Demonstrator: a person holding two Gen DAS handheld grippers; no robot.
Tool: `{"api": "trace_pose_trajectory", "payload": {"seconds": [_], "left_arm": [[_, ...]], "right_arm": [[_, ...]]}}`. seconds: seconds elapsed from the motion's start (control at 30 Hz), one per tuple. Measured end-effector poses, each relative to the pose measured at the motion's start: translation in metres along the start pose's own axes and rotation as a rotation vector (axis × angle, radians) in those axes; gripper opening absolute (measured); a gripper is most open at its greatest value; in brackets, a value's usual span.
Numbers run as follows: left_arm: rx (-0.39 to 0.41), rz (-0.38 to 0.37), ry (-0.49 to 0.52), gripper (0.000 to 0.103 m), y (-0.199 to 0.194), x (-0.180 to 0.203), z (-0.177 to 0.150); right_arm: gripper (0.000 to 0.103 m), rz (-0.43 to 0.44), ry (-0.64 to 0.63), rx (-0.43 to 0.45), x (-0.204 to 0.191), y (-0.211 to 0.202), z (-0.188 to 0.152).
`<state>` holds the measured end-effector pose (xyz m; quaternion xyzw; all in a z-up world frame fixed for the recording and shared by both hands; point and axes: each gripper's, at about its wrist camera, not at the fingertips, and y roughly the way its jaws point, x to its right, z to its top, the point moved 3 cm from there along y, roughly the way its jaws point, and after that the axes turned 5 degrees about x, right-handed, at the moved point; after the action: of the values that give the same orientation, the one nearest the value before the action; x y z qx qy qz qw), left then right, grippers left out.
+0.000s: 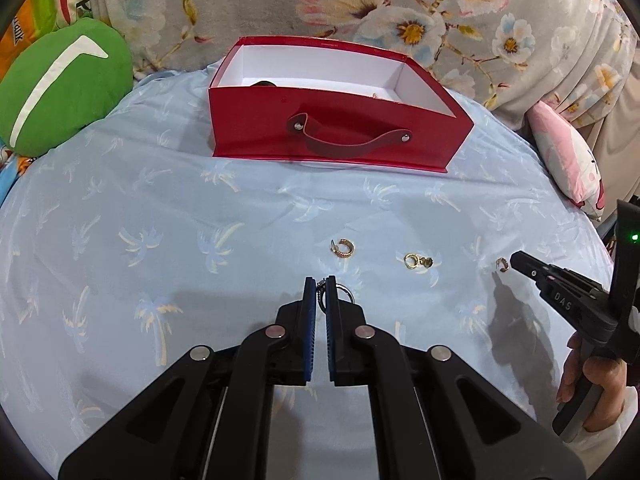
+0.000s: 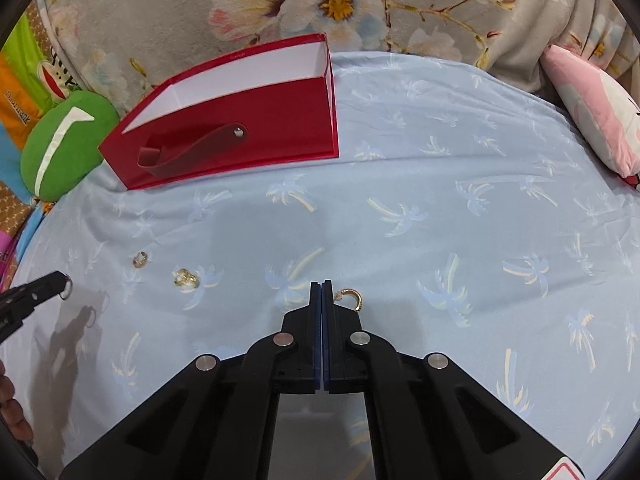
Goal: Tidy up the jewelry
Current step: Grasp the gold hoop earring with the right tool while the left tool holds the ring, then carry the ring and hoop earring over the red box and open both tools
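My left gripper (image 1: 320, 283) is shut on a silver ring with a short chain (image 1: 345, 293), just above the blue palm-print sheet (image 1: 160, 200); it shows at the left edge of the right wrist view (image 2: 60, 279), ring (image 2: 66, 289) dangling. My right gripper (image 2: 321, 285) has its jaws shut; a gold hoop earring (image 2: 352, 298) rests against the outside of its right finger, with nothing seen between the pads. In the left wrist view this hoop (image 1: 501, 264) sits at the right gripper's (image 1: 515, 259) tip. Another gold hoop (image 1: 342, 248) (image 2: 140, 259) and a gold ring piece (image 1: 416, 261) (image 2: 185, 278) lie loose.
An open red box (image 1: 340, 120) (image 2: 256, 120) with a strap handle stands at the back, a dark item and a small gold piece inside. A green cushion (image 1: 60, 84) lies left, a pink pillow (image 1: 568, 160) right, a floral blanket (image 1: 400, 8) behind. A hand (image 1: 592, 380) holds the right gripper.
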<state>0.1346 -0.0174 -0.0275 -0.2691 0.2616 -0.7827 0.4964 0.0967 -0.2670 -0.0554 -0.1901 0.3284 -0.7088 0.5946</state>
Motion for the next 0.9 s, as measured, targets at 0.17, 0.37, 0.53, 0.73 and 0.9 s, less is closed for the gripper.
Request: {"api": "trace_pose_trajectory", "payload": {"seconds": [0.17, 0.37, 0.53, 0.73, 0.9], "left_arm": [[-0.018, 0.002, -0.002, 0.004, 0.004, -0.002, -0.003], [-0.025, 0.005, -0.002, 0.004, 0.007, -0.002, -0.005], [-0.024, 0.005, -0.001, 0.004, 0.007, -0.002, -0.005], [-0.004, 0.005, 0.009, 0.004, 0.003, -0.002, 0.005], [0.059, 0.007, 0.027, 0.004, -0.004, -0.001, 0.041]], "right_arm": [[0.032, -0.059, 0.016, 0.009, 0.010, 0.008, -0.003], [0.021, -0.057, 0.002, -0.035, 0.008, 0.021, -0.008], [0.019, -0.046, 0.026, -0.035, 0.010, 0.021, -0.007], [0.019, -0.005, 0.045, 0.011, 0.005, 0.005, 0.006], [0.019, 0.067, -0.005, 0.116, -0.020, -0.025, 0.049]]}}
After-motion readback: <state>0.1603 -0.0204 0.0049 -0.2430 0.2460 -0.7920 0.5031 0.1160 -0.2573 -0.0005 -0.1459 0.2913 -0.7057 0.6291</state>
